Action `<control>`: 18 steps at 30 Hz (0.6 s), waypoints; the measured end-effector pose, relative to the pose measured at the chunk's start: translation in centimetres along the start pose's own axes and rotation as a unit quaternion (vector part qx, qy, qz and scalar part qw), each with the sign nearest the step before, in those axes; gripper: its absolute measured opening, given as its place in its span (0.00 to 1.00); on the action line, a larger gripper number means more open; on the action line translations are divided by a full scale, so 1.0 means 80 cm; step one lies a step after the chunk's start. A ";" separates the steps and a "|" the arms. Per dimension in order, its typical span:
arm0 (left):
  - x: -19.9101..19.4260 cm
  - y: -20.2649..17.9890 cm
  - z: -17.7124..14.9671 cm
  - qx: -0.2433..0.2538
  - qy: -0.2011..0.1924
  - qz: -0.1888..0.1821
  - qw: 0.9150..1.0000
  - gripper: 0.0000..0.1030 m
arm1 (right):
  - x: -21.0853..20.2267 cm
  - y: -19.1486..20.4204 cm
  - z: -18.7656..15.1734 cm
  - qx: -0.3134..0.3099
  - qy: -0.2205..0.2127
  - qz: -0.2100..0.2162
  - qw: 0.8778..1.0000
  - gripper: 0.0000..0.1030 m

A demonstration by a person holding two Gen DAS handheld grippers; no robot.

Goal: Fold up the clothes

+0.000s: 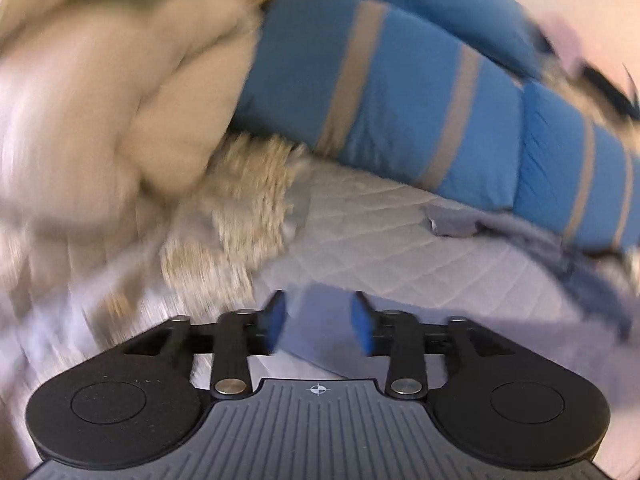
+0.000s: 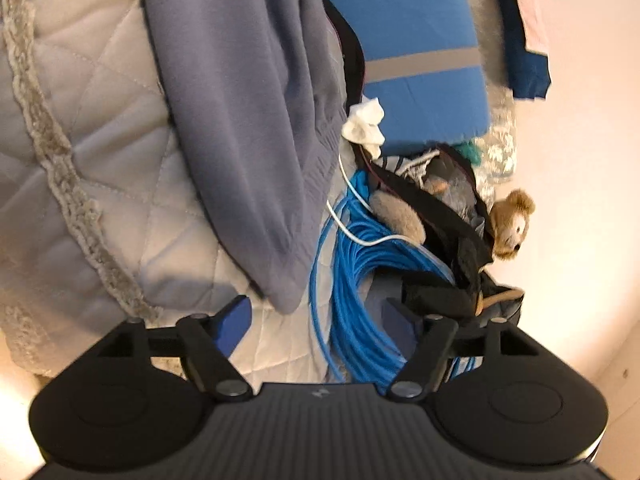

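Both jaws parted, empty — only the right gripper (image 2: 316, 320) faces the grey garment (image 2: 248, 120).

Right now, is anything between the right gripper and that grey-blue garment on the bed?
Nothing visible. The grey-blue garment hangs down over the quilted bedcover, its tip just ahead of the open right gripper. The blue cable coil lies beside it, not in between.
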State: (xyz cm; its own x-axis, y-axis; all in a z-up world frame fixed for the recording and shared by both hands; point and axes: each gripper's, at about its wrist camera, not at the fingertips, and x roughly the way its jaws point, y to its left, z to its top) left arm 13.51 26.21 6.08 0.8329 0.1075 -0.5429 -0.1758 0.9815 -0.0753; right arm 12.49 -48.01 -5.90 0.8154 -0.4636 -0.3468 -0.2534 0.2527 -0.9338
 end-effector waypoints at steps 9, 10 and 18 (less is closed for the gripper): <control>0.006 -0.047 -0.062 0.462 -0.038 0.088 0.882 0.74 | -0.013 -0.006 -0.009 0.023 -0.006 0.015 1.000 0.90; 0.010 -0.051 -0.071 0.495 -0.037 0.095 0.863 0.75 | -0.014 -0.006 -0.009 0.024 -0.007 0.016 1.000 0.90; 0.029 -0.074 -0.132 0.663 -0.056 0.117 0.737 0.74 | -0.023 -0.008 -0.001 0.048 -0.013 0.033 0.998 0.92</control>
State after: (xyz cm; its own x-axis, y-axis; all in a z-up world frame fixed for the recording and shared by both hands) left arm 10.96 19.00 -3.60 0.9123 0.2378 -0.3334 0.2847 0.2168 0.9338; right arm 11.10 -47.42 -4.66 0.8122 -0.4213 -0.4035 -0.2567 0.3630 -0.8957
